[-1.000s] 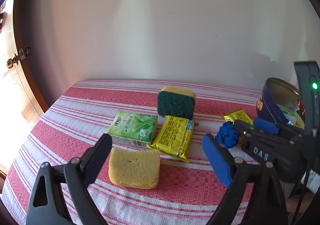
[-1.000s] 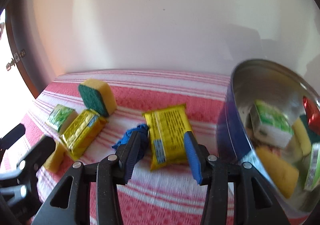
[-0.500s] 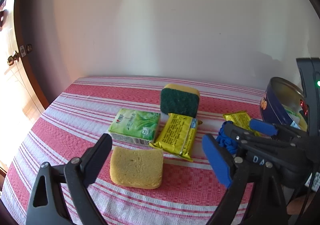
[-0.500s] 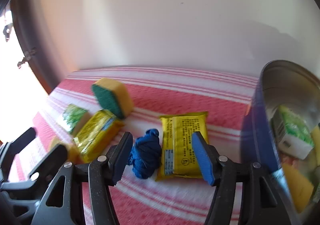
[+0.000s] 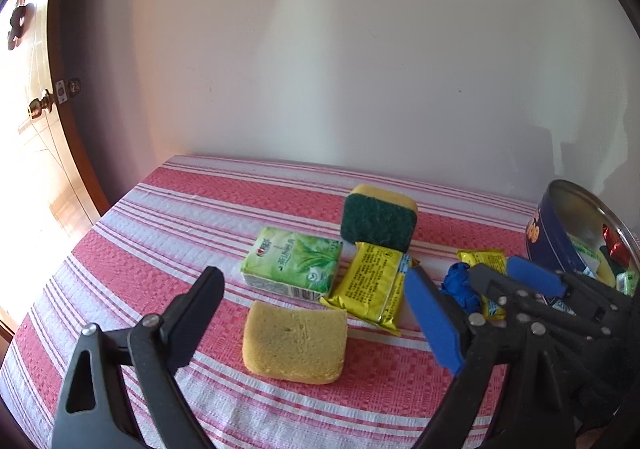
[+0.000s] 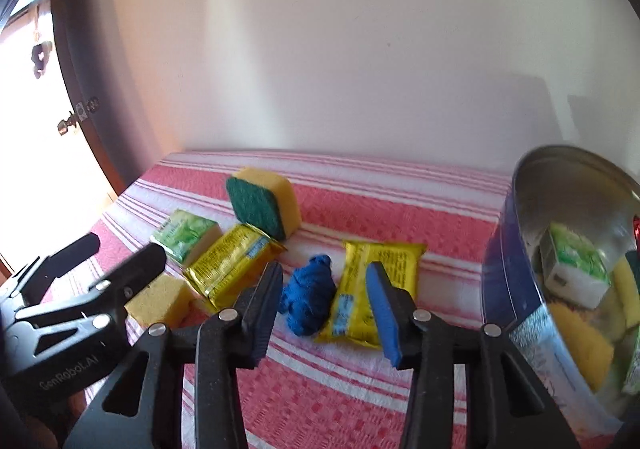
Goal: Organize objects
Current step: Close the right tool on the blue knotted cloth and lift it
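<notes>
Over the red-and-white striped cloth on the desk [image 5: 168, 217], I hold both sets of jaws parted and empty. My right gripper [image 6: 324, 301] hangs low, framing the crumpled blue cloth bundle [image 6: 308, 299] and the yellow foil packet [image 6: 378, 281] touching it, likely the next picks because they lie nearest the round blue metal tin [image 6: 516, 281], already part filled. My left gripper [image 5: 316, 313] brackets the plain yellow sponge [image 5: 294, 347]. Behind it wait a green tissue pack [image 5: 292, 269], a second yellow foil packet [image 5: 374, 287] and a green-faced scouring sponge [image 5: 378, 219], propped on edge.
</notes>
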`<state>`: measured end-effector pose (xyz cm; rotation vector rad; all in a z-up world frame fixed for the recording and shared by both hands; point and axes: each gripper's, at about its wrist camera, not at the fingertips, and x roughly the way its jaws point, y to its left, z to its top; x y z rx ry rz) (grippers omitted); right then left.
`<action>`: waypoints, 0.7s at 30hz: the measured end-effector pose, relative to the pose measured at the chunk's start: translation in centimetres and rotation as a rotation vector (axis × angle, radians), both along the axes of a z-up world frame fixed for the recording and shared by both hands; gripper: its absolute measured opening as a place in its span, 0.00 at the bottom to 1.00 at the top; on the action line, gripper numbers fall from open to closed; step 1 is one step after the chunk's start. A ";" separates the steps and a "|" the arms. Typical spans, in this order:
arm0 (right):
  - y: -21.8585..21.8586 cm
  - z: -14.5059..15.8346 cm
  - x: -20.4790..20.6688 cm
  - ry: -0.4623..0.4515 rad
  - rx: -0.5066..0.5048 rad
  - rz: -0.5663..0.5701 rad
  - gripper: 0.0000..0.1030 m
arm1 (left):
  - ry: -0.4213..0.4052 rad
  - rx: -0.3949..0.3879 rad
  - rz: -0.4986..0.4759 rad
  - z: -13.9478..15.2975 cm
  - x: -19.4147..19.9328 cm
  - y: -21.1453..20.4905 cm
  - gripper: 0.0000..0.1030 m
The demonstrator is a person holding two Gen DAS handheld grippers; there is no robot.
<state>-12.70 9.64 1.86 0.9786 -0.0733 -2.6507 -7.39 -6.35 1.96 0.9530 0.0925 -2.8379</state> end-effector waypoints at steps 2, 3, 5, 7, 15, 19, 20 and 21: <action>-0.7 -0.5 -0.8 -0.026 0.010 0.013 0.45 | 0.000 -0.002 0.012 0.0 0.0 -0.2 0.90; -1.3 -1.2 -1.5 -0.055 0.022 0.017 0.45 | -0.001 -0.001 0.019 0.0 -0.1 -0.4 0.90; -1.4 -2.0 -1.6 -0.074 0.012 0.058 0.45 | -0.004 0.008 0.026 0.0 -0.1 -0.6 0.90; -2.3 -2.1 -1.6 -0.074 0.057 0.082 0.43 | -0.009 0.011 0.026 -0.2 -0.2 -0.7 0.90; -0.2 -1.4 -0.5 -0.083 -0.053 0.069 0.32 | 0.016 0.047 -0.036 -0.3 -0.2 0.0 0.90; 2.3 1.1 2.1 0.025 -0.058 -0.007 0.32 | 0.021 0.092 -0.106 -0.7 -0.3 1.1 0.90; 2.6 1.6 2.7 0.049 -0.044 -0.031 0.32 | 0.012 0.107 -0.127 -0.9 -0.5 1.6 0.90; 3.5 2.2 3.4 0.078 -0.025 -0.055 0.32 | 0.000 0.119 -0.148 -1.1 -0.7 2.3 0.90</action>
